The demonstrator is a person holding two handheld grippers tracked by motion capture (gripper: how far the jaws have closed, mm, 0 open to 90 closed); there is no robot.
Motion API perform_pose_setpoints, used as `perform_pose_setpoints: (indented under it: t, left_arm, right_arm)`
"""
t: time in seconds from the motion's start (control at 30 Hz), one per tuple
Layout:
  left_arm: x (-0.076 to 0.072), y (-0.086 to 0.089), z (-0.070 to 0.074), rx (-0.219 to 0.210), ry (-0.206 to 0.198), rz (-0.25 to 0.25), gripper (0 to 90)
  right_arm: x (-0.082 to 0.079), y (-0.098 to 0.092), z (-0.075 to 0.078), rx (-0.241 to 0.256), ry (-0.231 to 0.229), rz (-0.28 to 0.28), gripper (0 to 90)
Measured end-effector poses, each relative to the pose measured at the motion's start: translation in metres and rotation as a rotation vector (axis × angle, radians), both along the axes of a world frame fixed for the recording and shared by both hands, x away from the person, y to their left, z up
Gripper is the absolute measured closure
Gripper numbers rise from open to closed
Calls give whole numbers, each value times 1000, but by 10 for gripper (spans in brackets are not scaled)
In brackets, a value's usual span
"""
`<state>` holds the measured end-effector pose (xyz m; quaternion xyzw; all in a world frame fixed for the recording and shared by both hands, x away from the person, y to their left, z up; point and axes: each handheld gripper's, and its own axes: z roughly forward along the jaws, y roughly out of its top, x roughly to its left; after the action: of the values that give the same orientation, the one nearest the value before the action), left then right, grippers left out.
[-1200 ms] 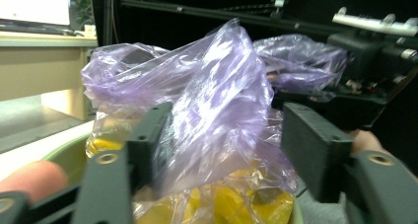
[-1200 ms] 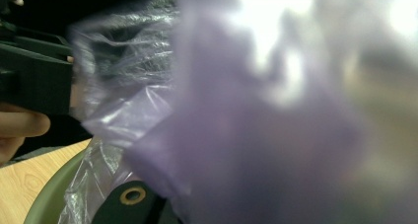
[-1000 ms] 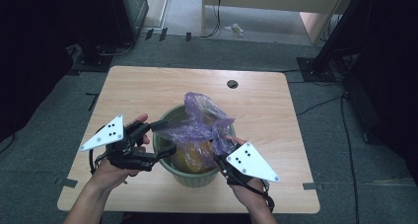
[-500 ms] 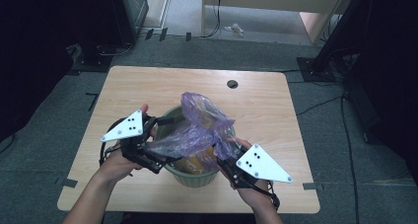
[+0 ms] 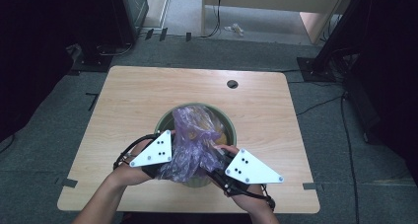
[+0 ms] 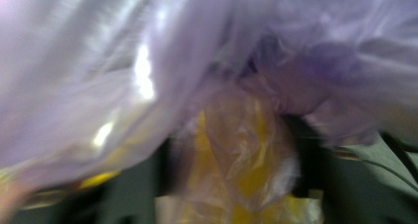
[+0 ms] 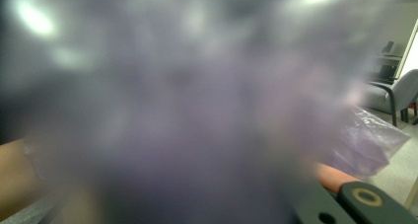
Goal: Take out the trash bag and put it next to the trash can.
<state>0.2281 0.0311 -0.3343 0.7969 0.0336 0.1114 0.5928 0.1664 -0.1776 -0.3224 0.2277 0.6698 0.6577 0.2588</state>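
overhead view, tool views against bag

High view is the decent one: even overhead light on the pale wood counter, reasonably sharp, only soft shadows under the hands. The room around it falls off hard, with both upper corners nearly black, and a brighter strip of floor sits at top centre.

Left gripper view is smeared with motion blur. The purple plastic bag sits so close that nothing is crisp, and there's a blown-out white glare streak on the film left of centre, plus a smaller one lower down.

Right gripper view is worse, a purple-grey defocused haze with fuzzy bright blobs along the top. Only the right edge resolves: a chair in daylight-ish brightness.
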Motion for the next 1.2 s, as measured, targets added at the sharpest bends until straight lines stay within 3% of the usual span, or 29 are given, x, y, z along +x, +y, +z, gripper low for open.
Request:
perform_pose_setpoints:
  t: [0.03,0.1,0.13,0.17,0.2,0.33,0.37,0.43,0.47,0.53,0.57,0.7,0.73,0.87,1.0,1.13,1.2]
  left_arm:
    - [0,1,0,-9,0,3,665]
    - [1,3,1,-21,-4,19,794]
    - [2,4,1,-28,0,22,845]
    - [3,6,1,-33,8,26,861]
    - [4,7,2,-42,16,33,861]
    - [10,15,4,-113,25,101,888]
    - [10,15,4,-113,25,101,890]
    - [10,17,5,-152,20,147,891]
    - [10,19,6,-178,11,184,893]
    - [11,20,7,-195,8,203,894]
    - [12,23,10,-229,7,243,895]
    - [13,27,15,-272,4,290,895]
    - [13,29,17,-289,2,311,896]
    - [15,32,18,-304,-2,344,897]
    - [16,36,20,-346,-10,383,897]
    - [15,37,21,-361,5,350,896]
    - [15,36,19,-342,13,309,893]
  right_arm:
    - [0,0,0,0,0,0,887]
    - [0,-1,1,13,-1,-6,864]
    - [0,-2,1,20,-4,-9,808]
    - [1,-3,1,28,-1,-7,777]
    - [1,-3,1,28,-1,-7,777]
    - [3,-7,0,45,10,-10,572]
    - [3,-7,0,45,10,-10,572]
    - [3,-6,0,35,3,-42,439]
    - [4,-6,-1,29,1,-76,320]
    - [5,-7,-1,31,3,-90,289]
    - [7,-10,-2,27,26,-111,219]
    - [11,-14,-5,5,59,-126,158]
    - [12,-16,-8,-26,72,-146,143]
    - [13,-20,-12,-47,88,-156,142]
    - [15,-23,-13,-63,96,-160,142]
    - [17,-24,-15,-74,112,-177,181]
    - [17,-24,-15,-70,97,-180,330]
